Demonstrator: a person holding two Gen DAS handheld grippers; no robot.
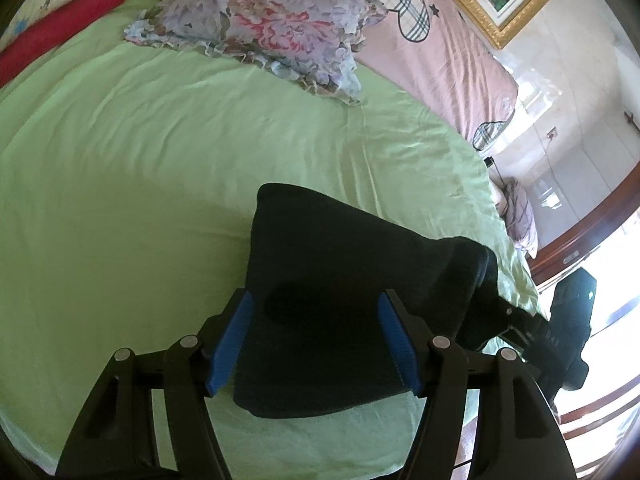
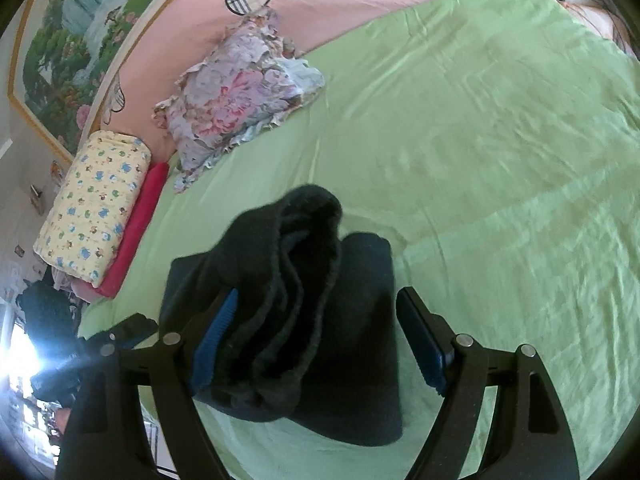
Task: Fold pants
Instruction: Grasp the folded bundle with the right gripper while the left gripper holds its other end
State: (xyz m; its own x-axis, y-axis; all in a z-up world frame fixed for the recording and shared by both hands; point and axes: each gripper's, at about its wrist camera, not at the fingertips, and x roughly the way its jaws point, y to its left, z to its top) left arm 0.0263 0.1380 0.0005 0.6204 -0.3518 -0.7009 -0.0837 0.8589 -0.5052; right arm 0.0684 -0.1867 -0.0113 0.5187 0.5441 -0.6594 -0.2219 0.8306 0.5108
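A bed, covered by a green sheet, is being used as the work surface, and the whole space ahead of both sets of jaws is being taken up by it. Far beyond the jaws, a floral pillow is lying against pink bedding; off to the left of the right jaws, a patterned yellow bundle is resting on a red one.

The dark pants are lying directly beneath and between the jaws, already gathered into a compact folded stack on the sheet. The folding is judged to be in its last stage: a final fold is being laid over or pressed down.

The left gripper is being held wide open over the stack, with nothing pinched between its blue pads; the cloth is passing between them but whether it is being touched cannot be told. The right gripper is likewise being held wide apart. A thick rolled end of the pants is draped against its left pad, while the right pad is standing clear of the fabric, so nothing is being clamped.

For the next move, that bunched upper layer is judged to need flattening and squaring onto the lower layers, with its edges being aligned before the jaws are drawn away.
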